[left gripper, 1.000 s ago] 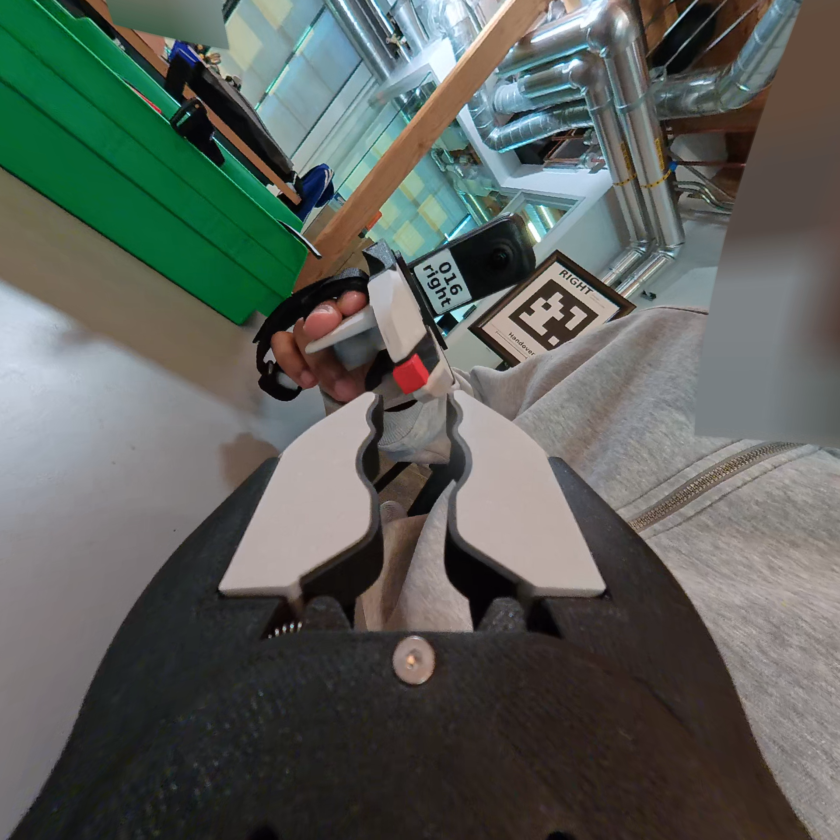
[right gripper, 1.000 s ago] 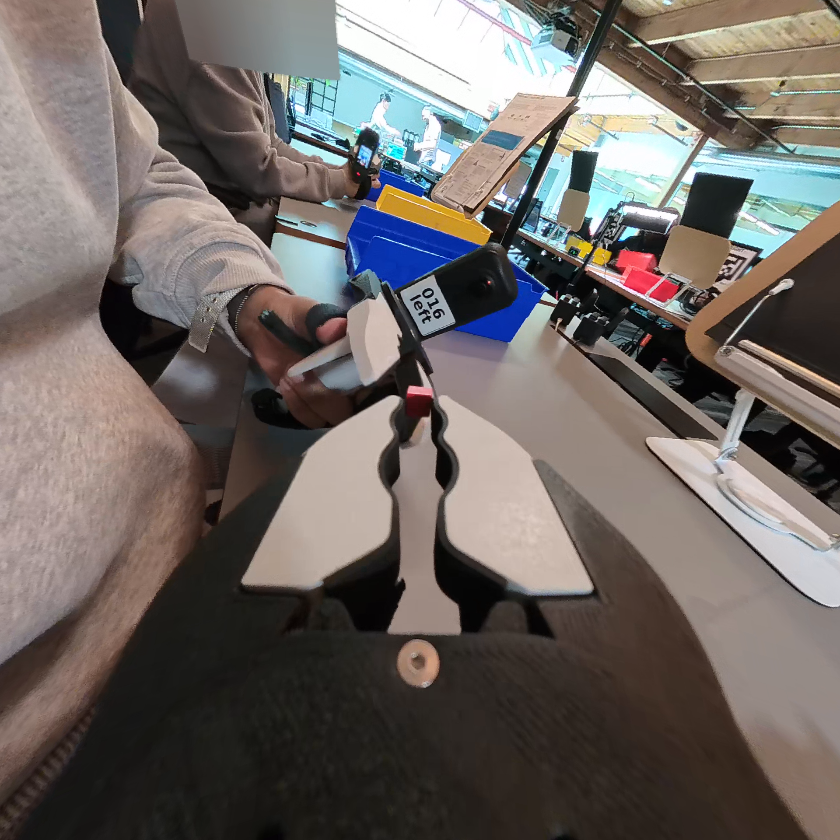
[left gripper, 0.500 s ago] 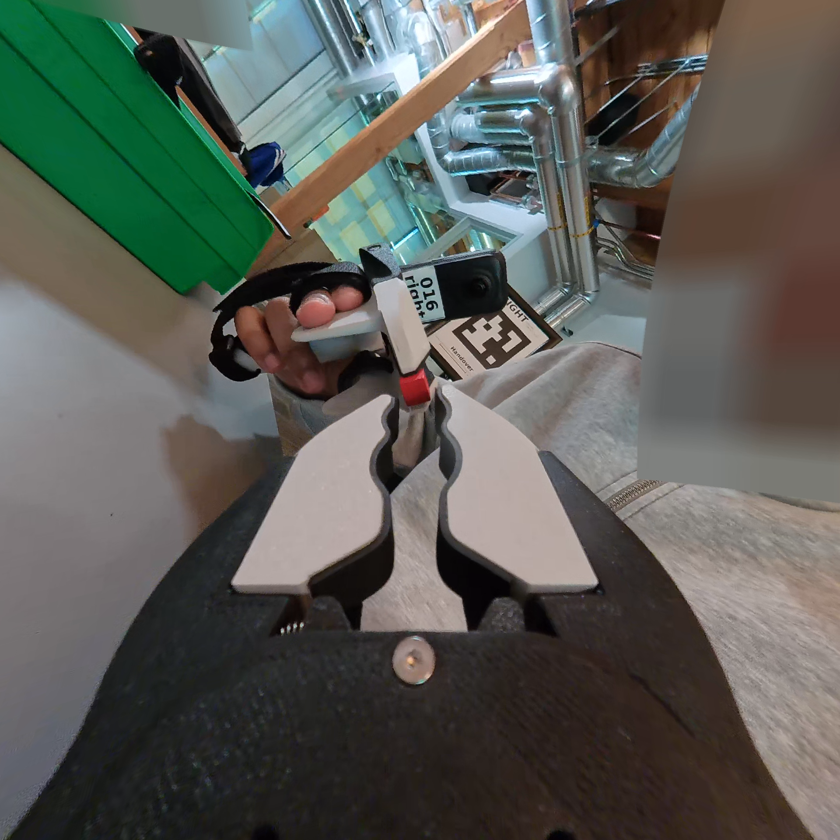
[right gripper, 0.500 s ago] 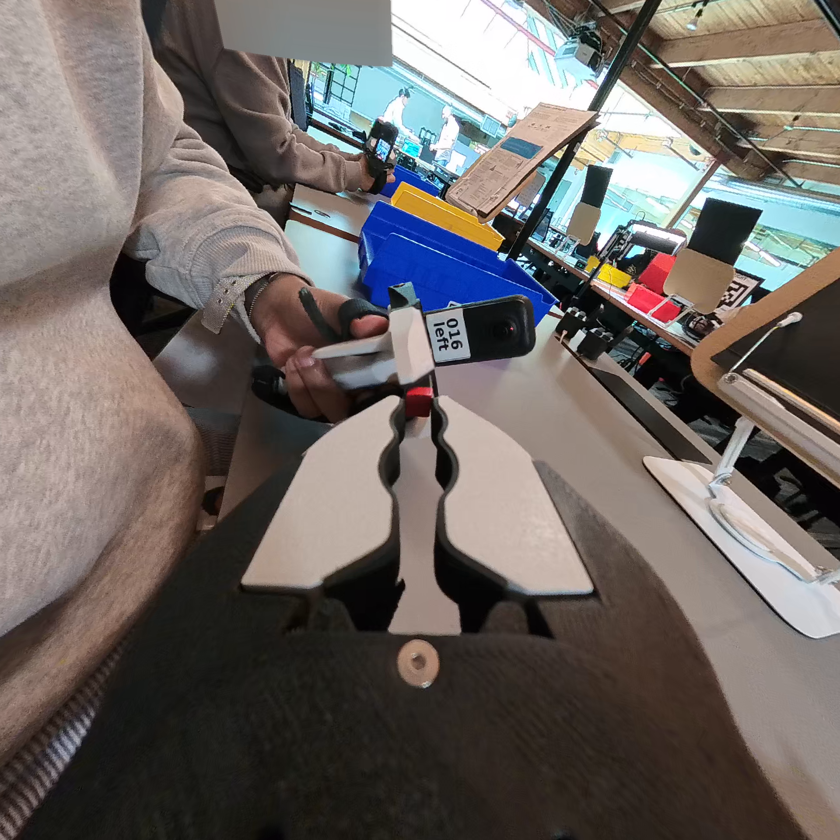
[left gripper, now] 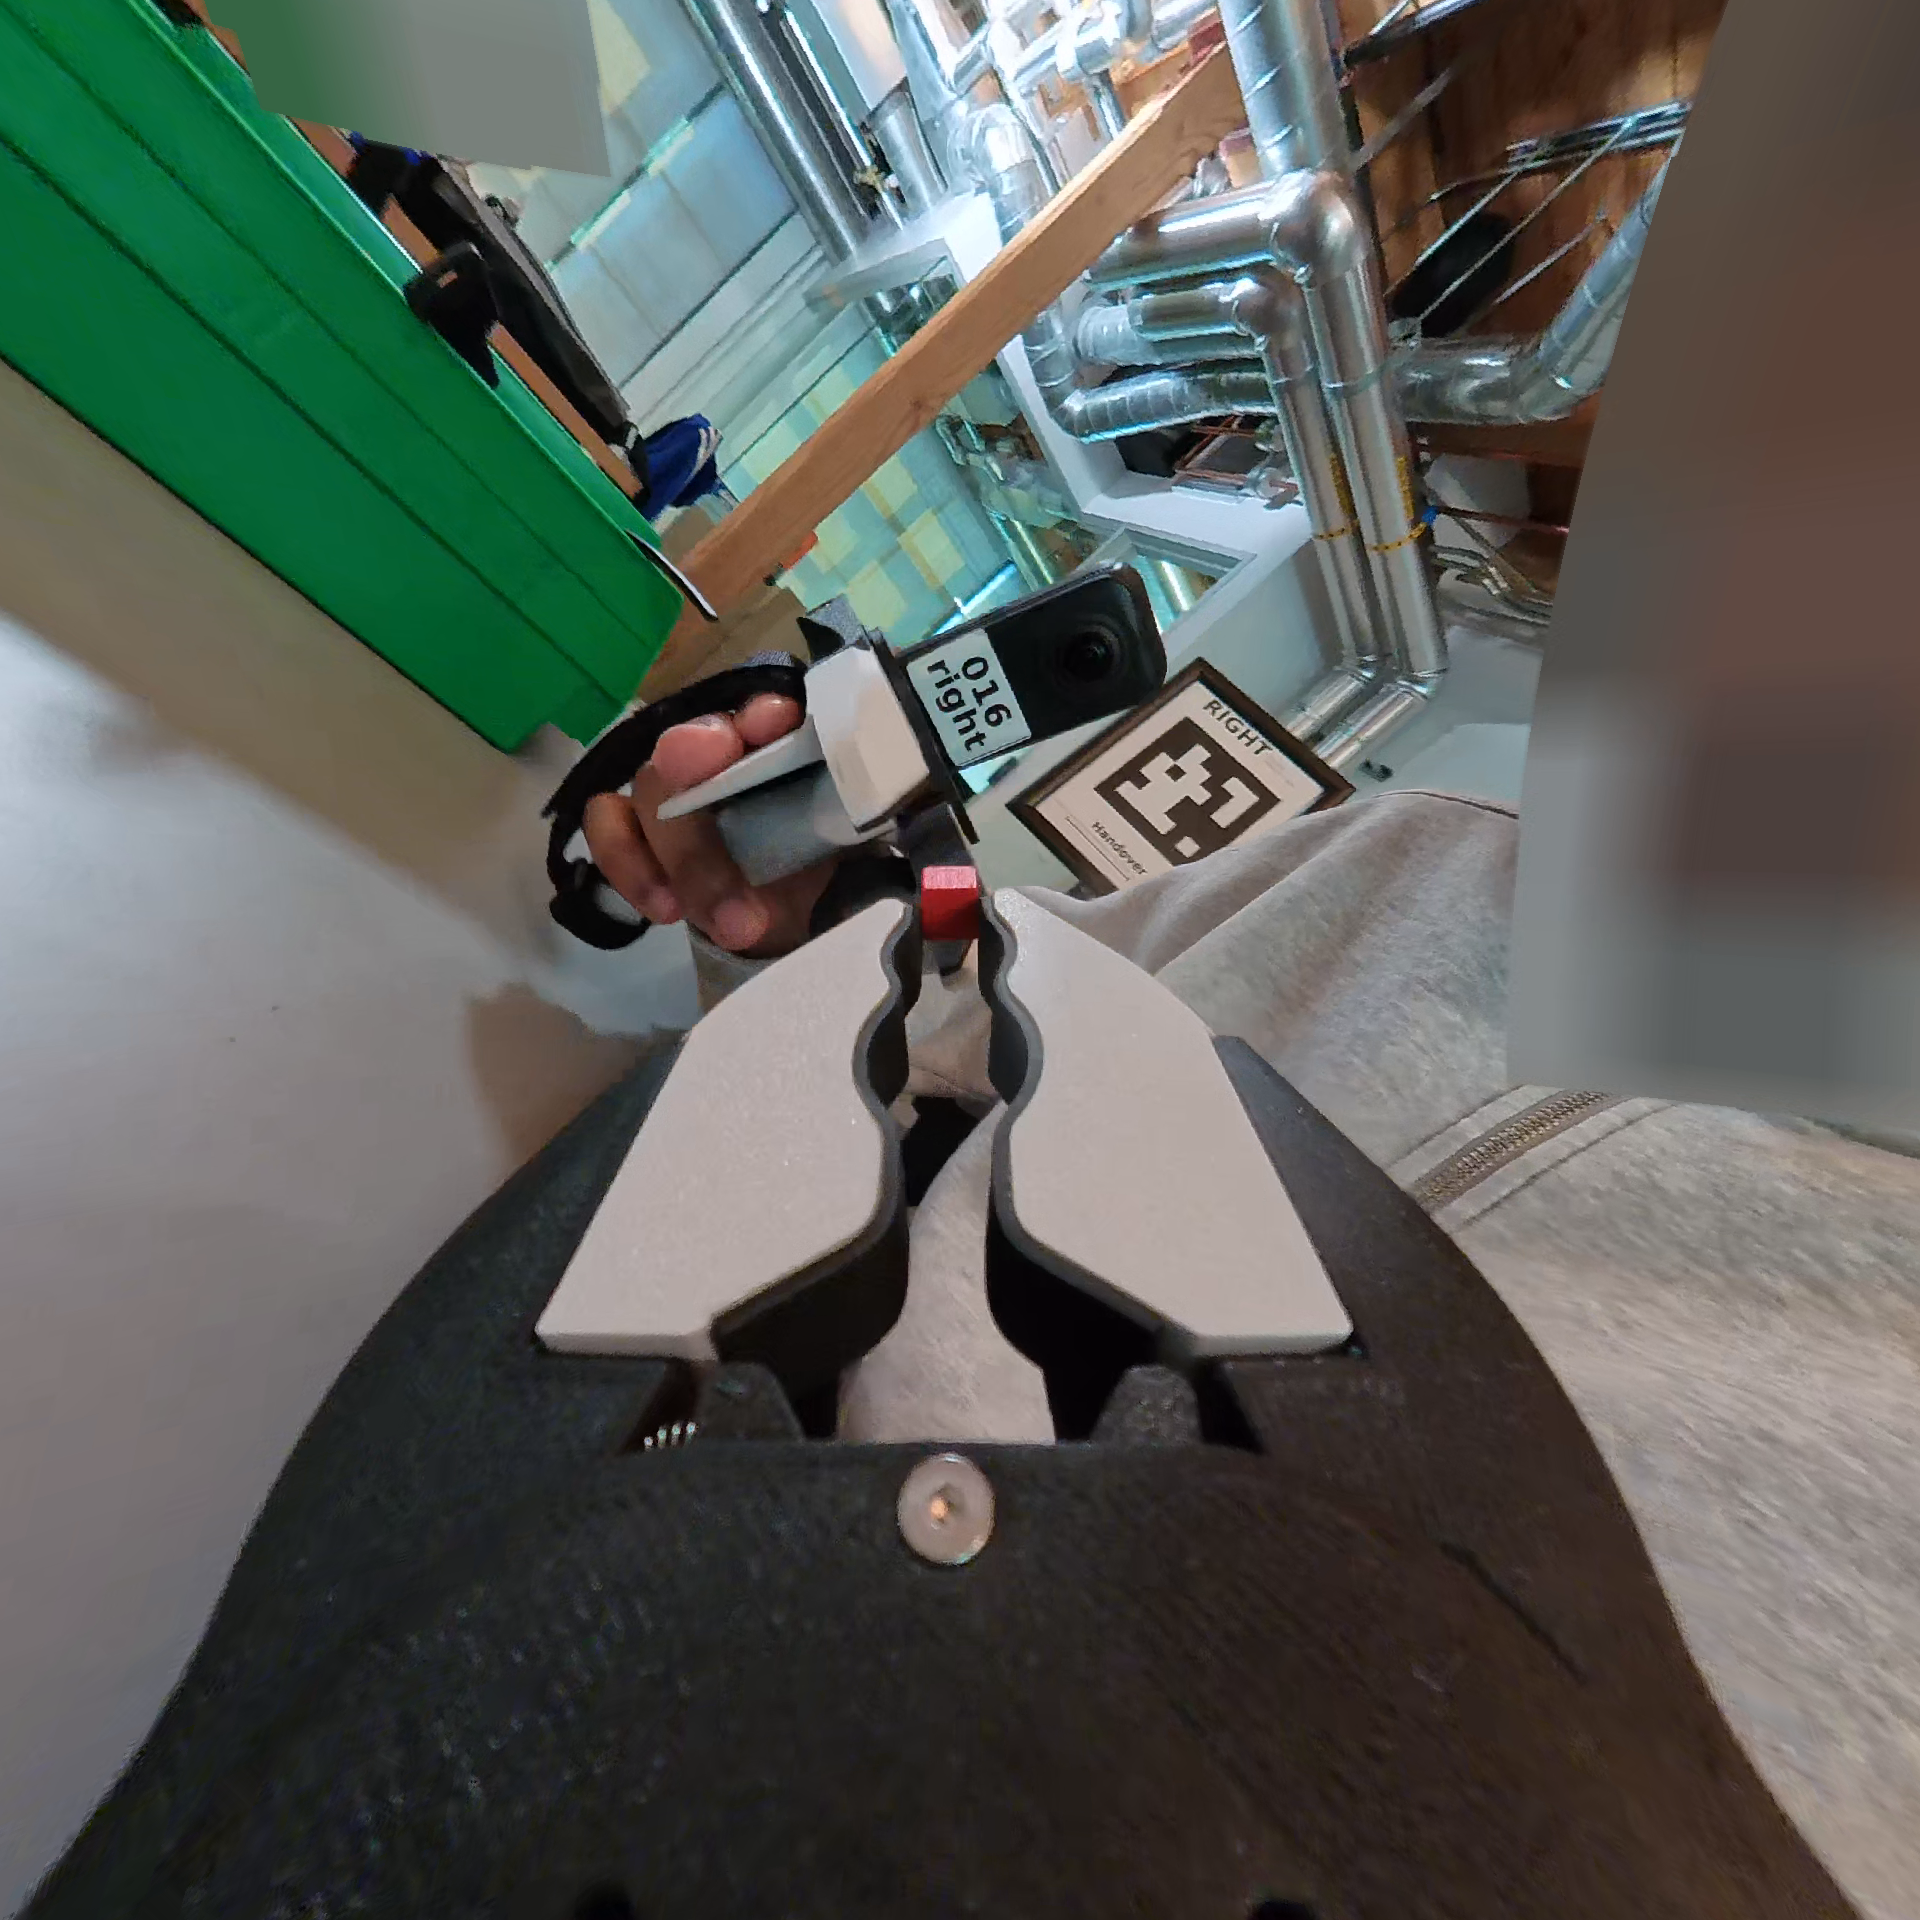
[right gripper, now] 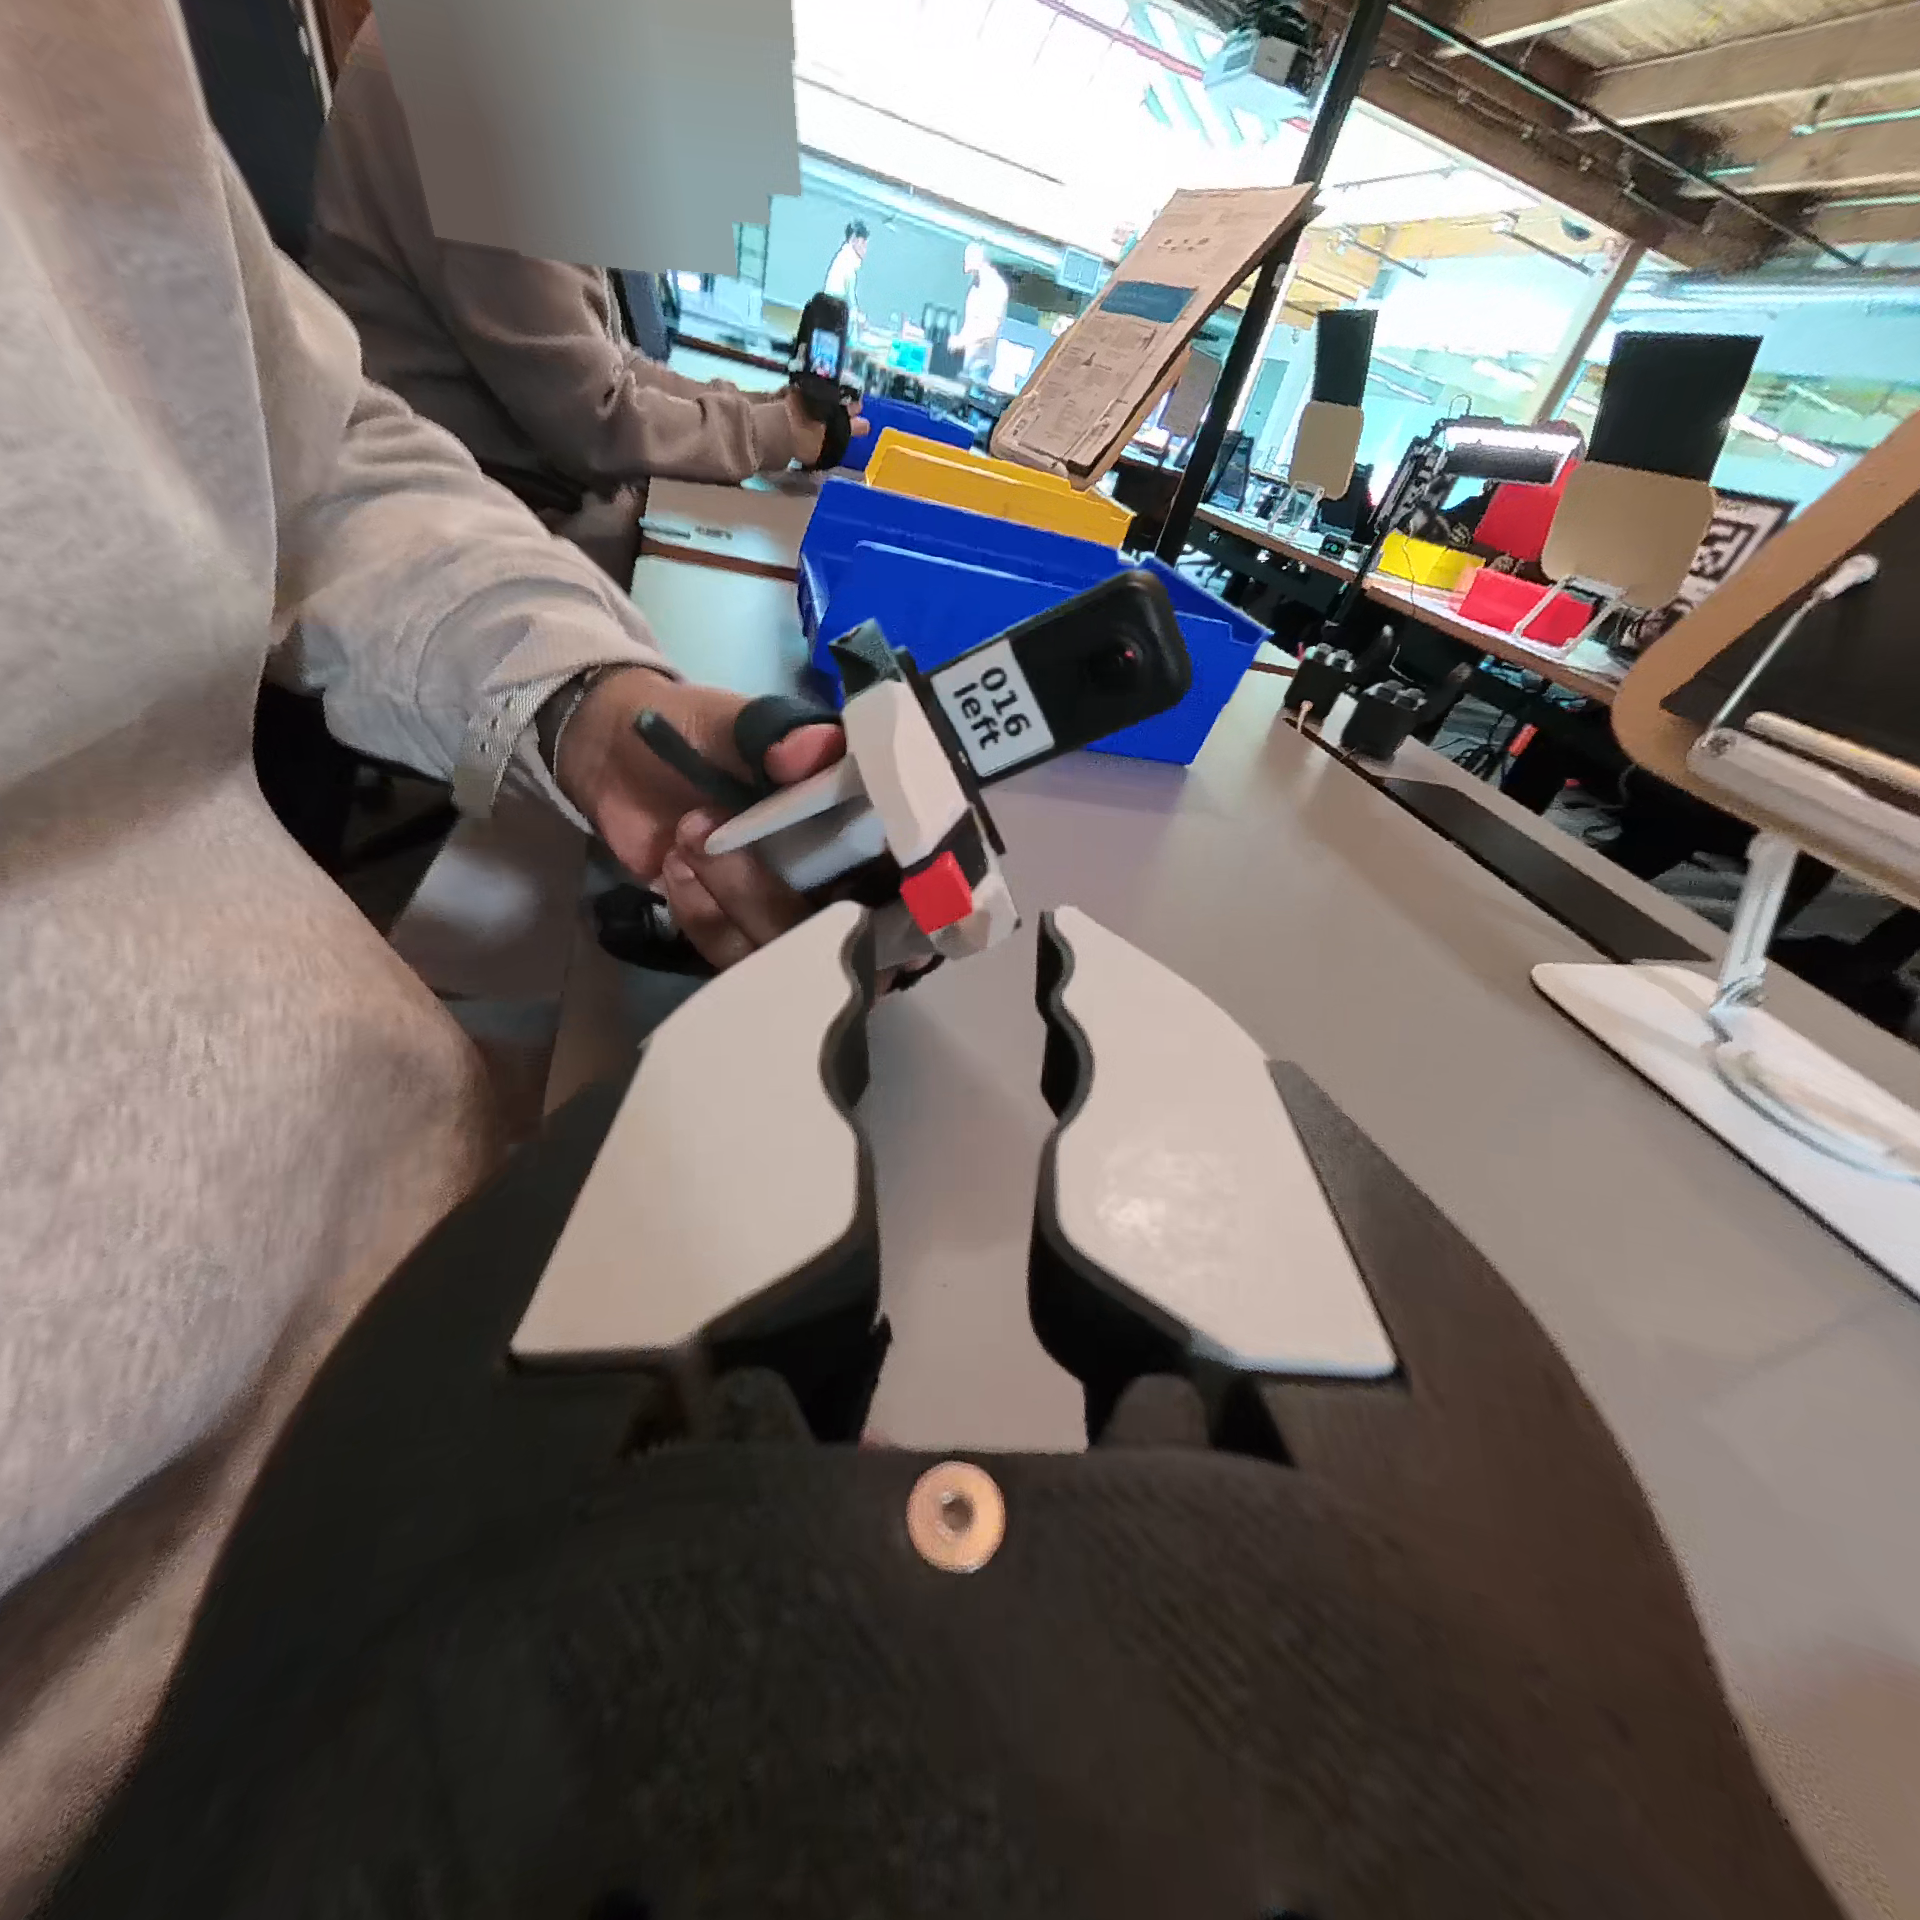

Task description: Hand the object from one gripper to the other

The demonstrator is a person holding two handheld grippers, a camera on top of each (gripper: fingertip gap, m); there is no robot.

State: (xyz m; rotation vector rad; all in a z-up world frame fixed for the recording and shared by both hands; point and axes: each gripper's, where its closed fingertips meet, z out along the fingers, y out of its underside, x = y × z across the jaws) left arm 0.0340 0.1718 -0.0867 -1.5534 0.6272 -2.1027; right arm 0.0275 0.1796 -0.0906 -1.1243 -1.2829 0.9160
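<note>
A small red cube (left gripper: pixel 951 902) sits pinched between the tips of my left gripper (left gripper: pixel 951 920), whose jaws are almost together. In the right wrist view the same cube (right gripper: pixel 938 890) shows in the left gripper's white fingertips (right gripper: pixel 971 925), just beyond my right gripper (right gripper: pixel 951 935). The right gripper's jaws stand wide apart and hold nothing. In the left wrist view the right gripper's body (left gripper: pixel 873 748) and the hand holding it face me just behind the cube. Its fingertips are hidden there.
A grey table (right gripper: pixel 1351 987) lies below the grippers. On it stand a blue bin (right gripper: pixel 997 613), a yellow bin (right gripper: pixel 987 483) and a white stand (right gripper: pixel 1766 1039). Green crates (left gripper: pixel 260 364) and a framed marker card (left gripper: pixel 1184 790) show in the left wrist view. Another person (right gripper: pixel 520 343) sits beyond. The grippers are tip to tip, or close to it.
The right gripper held the cube shut and has now opened. The left gripper, open a second ago, has closed on the cube and holds it alone.
</note>
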